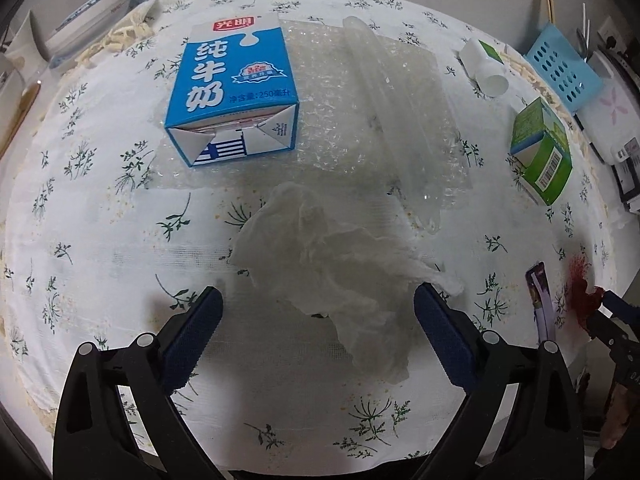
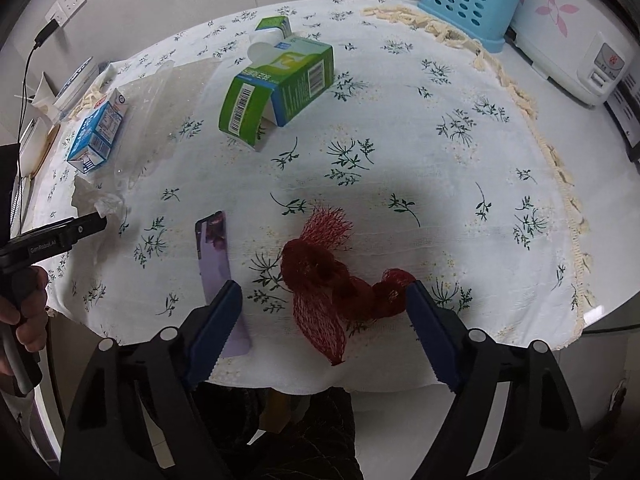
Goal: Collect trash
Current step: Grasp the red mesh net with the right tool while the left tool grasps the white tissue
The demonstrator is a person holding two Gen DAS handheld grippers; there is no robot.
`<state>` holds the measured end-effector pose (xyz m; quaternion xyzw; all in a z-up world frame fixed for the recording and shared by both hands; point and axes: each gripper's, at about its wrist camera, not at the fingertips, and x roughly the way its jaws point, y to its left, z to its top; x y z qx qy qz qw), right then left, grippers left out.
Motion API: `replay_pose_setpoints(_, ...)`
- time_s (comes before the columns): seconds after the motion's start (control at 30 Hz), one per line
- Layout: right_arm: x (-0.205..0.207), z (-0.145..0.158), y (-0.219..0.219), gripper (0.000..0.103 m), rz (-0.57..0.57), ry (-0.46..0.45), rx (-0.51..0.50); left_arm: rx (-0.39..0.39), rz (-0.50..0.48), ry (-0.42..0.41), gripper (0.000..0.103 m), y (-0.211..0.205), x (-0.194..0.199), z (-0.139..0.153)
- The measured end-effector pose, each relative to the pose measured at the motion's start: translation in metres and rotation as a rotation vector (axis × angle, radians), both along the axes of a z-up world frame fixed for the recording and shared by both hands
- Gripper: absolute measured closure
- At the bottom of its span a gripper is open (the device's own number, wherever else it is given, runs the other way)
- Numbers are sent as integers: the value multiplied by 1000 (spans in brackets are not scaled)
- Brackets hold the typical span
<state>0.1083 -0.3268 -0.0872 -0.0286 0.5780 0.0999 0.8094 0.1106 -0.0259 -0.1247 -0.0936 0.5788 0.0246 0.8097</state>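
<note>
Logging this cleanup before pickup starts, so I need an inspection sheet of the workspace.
Surface: flowered tablecloth, fringed edge.
Job's things: crumpled tissue; red mesh net; purple wrapper; blue milk carton; green carton; bubble wrap; white cup.
Clutter: blue basket.
Grippers: left gripper open over tissue; right gripper open around net.
Cables: black cable at wall socket.
Surroundings: white appliance.

Table (image 2: 460, 208) under a white floral cloth (image 1: 100, 240). On cloth: bubble wrap (image 1: 360, 120) with blue milk carton (image 1: 234, 88) on it, crumpled tissue (image 1: 340, 272), green carton (image 2: 280, 88), white cup (image 1: 484, 66), purple wrapper (image 2: 216, 256), red net (image 2: 332, 280).
</note>
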Motion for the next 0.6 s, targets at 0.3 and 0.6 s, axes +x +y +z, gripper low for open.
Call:
replay_pose_setpoints(0.3,16,-14,1,41,5,36,-20,67,-16,15,31,-10,15,3)
replay_pose_setpoints(0.6,21,-17,2,65,4,27,-55,116,-37,21,71,-19,18,7)
